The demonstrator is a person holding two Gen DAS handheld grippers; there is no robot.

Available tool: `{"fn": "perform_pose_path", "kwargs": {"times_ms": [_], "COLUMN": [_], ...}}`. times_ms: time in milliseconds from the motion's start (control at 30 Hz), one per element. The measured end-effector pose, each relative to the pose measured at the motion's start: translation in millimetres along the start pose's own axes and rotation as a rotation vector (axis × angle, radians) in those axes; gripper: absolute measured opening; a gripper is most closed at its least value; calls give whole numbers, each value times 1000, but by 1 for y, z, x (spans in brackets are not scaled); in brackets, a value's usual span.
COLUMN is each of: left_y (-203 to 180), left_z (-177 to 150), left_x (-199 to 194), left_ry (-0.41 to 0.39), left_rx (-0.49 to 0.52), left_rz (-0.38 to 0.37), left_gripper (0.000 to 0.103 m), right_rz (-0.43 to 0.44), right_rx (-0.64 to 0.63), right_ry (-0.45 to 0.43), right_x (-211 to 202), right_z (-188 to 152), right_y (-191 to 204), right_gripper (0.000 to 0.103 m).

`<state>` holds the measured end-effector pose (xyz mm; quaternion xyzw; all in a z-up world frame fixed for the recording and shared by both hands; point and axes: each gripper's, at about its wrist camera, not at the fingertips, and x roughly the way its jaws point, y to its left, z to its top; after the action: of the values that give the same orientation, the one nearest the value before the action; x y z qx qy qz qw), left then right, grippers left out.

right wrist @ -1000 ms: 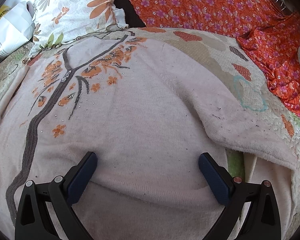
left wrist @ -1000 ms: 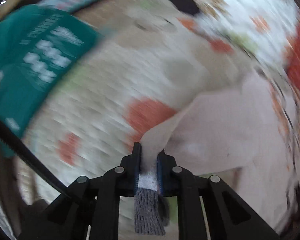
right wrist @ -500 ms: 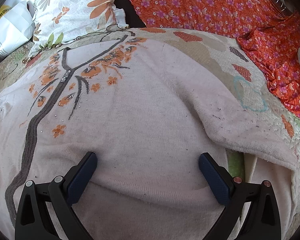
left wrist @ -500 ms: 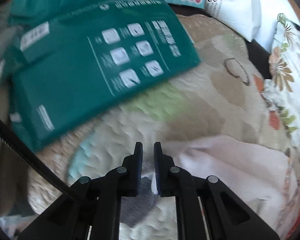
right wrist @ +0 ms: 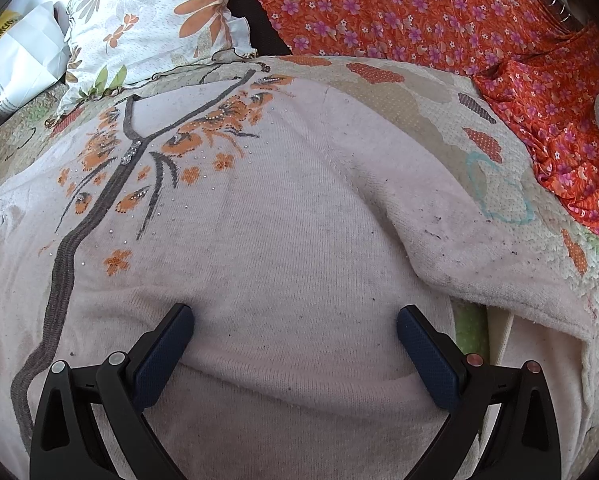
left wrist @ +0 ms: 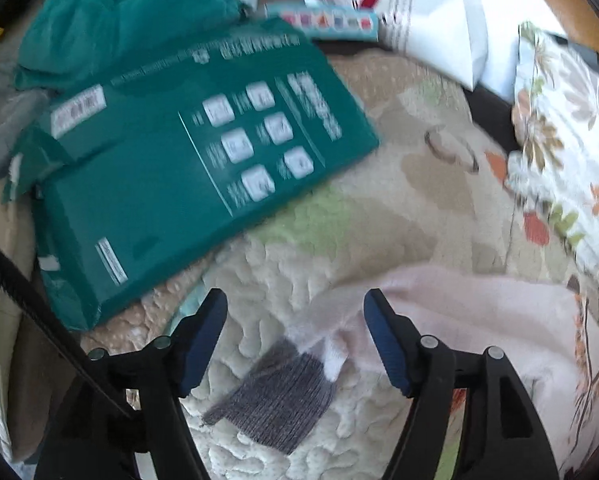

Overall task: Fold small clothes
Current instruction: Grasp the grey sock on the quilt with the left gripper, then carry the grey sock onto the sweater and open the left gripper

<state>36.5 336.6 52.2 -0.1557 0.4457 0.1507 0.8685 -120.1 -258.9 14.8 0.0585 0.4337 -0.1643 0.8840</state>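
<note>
— Where is the sweater lying, relative to your two claws?

— The pale pink sweater (right wrist: 299, 216) is spread flat on the quilted bedspread (right wrist: 495, 184), with its grey branch and orange flower embroidery (right wrist: 147, 160) facing up. My right gripper (right wrist: 295, 320) is released, jaws spread wide, and both tips rest on the knit of the body, low down, with a shallow ridge of fabric between them. One sleeve (right wrist: 479, 264) lies folded in at that claw's right.

— And the left one?

— My left gripper (left wrist: 295, 312) is released too, holding nothing. The other sleeve (left wrist: 439, 312) runs in from the right and its grey ribbed cuff (left wrist: 279, 396) lies on the bedspread (left wrist: 283, 280) right below the gap between the fingers, apart from both pads.

— What else is around?

— A teal carton (left wrist: 187, 168) just beyond my left claw, a floral pillow (right wrist: 147, 20) past the sweater's collar, and an orange flowered cloth (right wrist: 459, 20) at the far right.
</note>
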Motion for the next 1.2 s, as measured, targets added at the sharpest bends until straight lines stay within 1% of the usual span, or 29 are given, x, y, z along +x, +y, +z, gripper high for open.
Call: {"fn": "perform_pose_path", "kwargs": {"times_ms": [33, 100, 133, 167, 200, 233, 267, 333, 367, 433, 500, 567, 600, 667, 700, 733, 800, 833, 867, 900, 933, 967, 1000, 1033, 1100, 1133, 1167, 1200], "left_y": [2, 6, 12, 16, 21, 28, 31, 33, 30, 13, -11, -49, -67, -114, -140, -167, -193, -198, -198, -194, -181, -166, -150, -127, -91, -70, -52, -33], "left_z": [-3, -5, -6, -6, -6, -6, -6, -5, -4, -6, -11, -18, -22, -39, -50, -66, -85, -89, -90, -88, -85, -79, -73, -64, -54, -47, -41, -37], "left_x": [7, 16, 18, 18, 17, 12, 9, -5, -11, -23, -30, -37, -42, -57, -65, -77, -89, -90, -89, -85, -81, -75, -71, -64, -64, -66, -67, -68], "left_ry": [49, 100, 123, 132, 135, 119, 102, 49, 32, 16, 26, 63, 78, 117, 148, 177, 210, 215, 207, 188, 156, 125, 91, 58, 6, -19, -37, -50], "left_rx": [6, -6, -33, -57, -99, -156, -176, -210, -215, -184, -140, -65, -25, 107, 191, 280, 342, 346, 338, 318, 285, 259, 239, 225, 222, 227, 228, 222], "left_rz": [11, 19, -4, -35, -81, -111, -115, -155, -196, -312, -412, -567, -627, -759, -837, -891, -936, -928, -898, -849, -776, -693, -578, -437, -254, -176, -120, -84], "left_gripper": [69, 53, 32, 17, 13, 10, 6, 5, 5, 5, 5, 4, 4, 4, 4, 5, 5, 11, 22, 27, 35, 38, 39, 39, 40, 43, 53, 59], "right_rz": [0, 0, 0, 0, -1, -2, -3, -4, -4, -5, -6, -6, -6, -6, -6, -6, -6, -6, -6, -3, -3, -3, -4, -5, -3, -4, -5, -5], "right_rx": [0, 0, 0, 0, -1, -1, -2, -3, -4, -4, -5, -6, -5, -6, -5, -5, -6, -5, -5, -3, -3, -3, -4, -4, -3, -3, -4, -4], "right_ry": [0, 0, 0, 0, 0, -1, -1, -2, -2, -2, -3, -3, -3, -3, -3, -3, -3, -3, -3, -4, -3, -3, -3, -3, -4, -3, -3, -3], "right_x": [0, 0, 0, 0, 0, 0, 0, 0, 0, 0, 0, 0, 0, 0, 0, 0, 0, 0, 0, 0, 0, 0, 0, 0, 0, 0, 0, 0], "right_z": [1, 0, 0, 0, 1, -1, -1, -2, -2, -2, -3, -3, -3, -3, -3, -3, -3, -3, -3, -3, -3, -3, -3, -3, -3, -3, -3, -3], "right_y": [0, 0, 0, 0, 0, 0, 0, -1, -1, -1, -1, -2, -1, -1, -1, -2, -1, -1, -1, -2, -1, -1, -1, -1, -1, 0, 0, 0], "right_gripper": [103, 103, 103, 103, 103, 103, 103, 103, 103, 103, 103, 103, 103, 103, 103, 103, 103, 103, 103, 103, 103, 103, 103, 103, 103, 103, 103, 103]}}
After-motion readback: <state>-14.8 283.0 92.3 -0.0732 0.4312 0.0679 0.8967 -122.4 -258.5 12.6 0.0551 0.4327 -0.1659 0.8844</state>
